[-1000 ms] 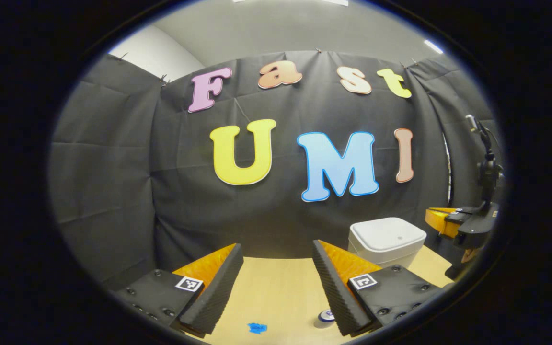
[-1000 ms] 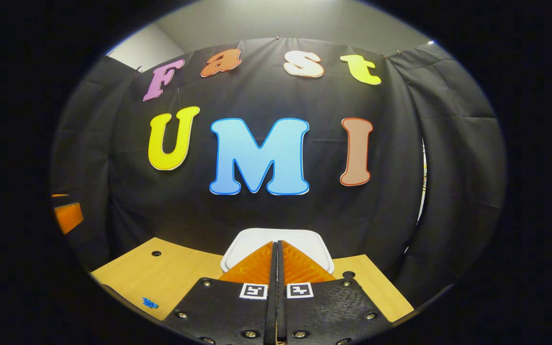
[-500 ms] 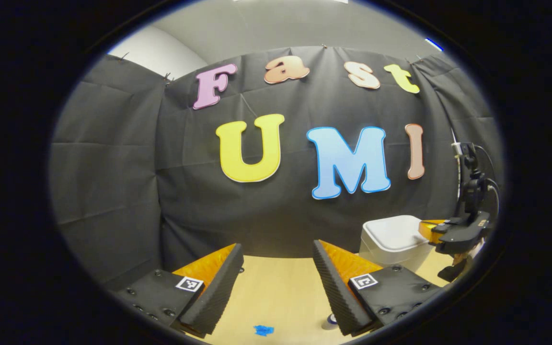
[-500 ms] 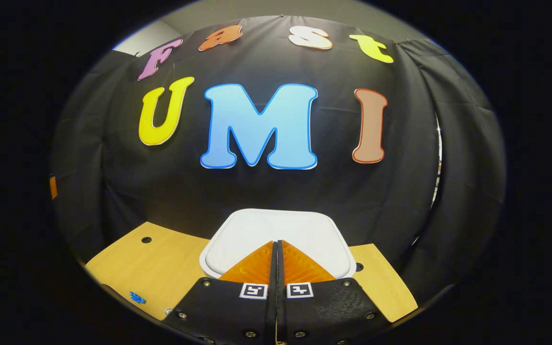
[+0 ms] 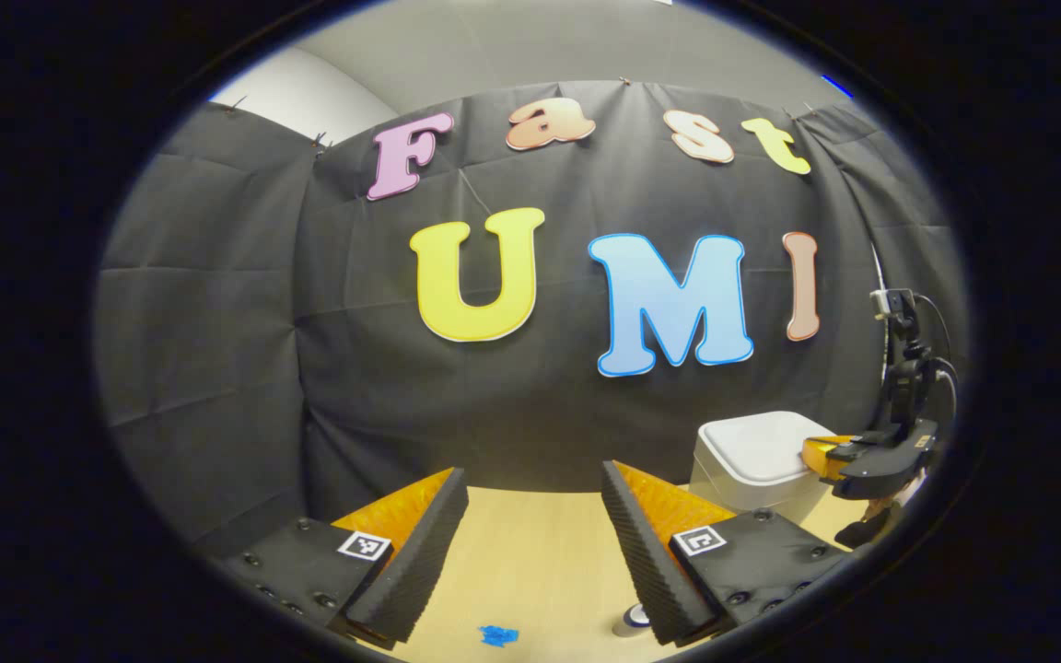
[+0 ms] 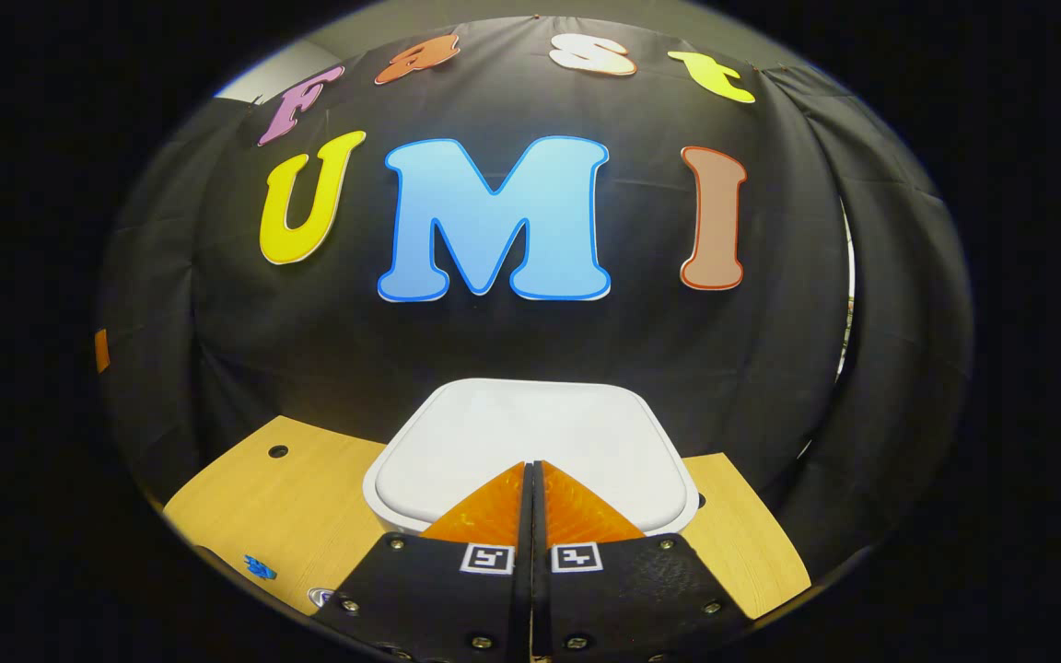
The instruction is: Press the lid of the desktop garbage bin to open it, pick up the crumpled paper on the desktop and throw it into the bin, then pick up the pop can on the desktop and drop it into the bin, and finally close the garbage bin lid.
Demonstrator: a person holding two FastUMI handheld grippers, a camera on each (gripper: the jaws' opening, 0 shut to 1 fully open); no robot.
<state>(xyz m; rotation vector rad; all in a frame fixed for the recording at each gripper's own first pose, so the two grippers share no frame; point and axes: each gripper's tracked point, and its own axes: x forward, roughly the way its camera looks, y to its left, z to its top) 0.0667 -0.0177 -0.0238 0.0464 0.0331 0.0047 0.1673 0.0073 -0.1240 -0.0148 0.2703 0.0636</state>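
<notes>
The right gripper (image 6: 531, 468), fingers together, has come down over the near edge of the bin (image 6: 530, 442) lid (still closed), so the press is likely imminent. The left gripper (image 5: 530, 516) waits apart; paper (image 5: 496, 634) and can (image 5: 630, 621) lie near it.

The left gripper (image 5: 530, 534) hangs over the wooden desktop (image 5: 530, 562) with its two fingers spread wide and nothing between them. Below the gap lies a small blue crumpled paper (image 5: 497, 634), and just under the tip side of its right-hand finger the top of a pop can (image 5: 630, 621) peeks out (most of it hidden by the finger). Farther ahead and to the right stands the white garbage bin (image 5: 752, 460), lid down, with the right gripper (image 5: 825, 448) over the lid's near edge.
</notes>
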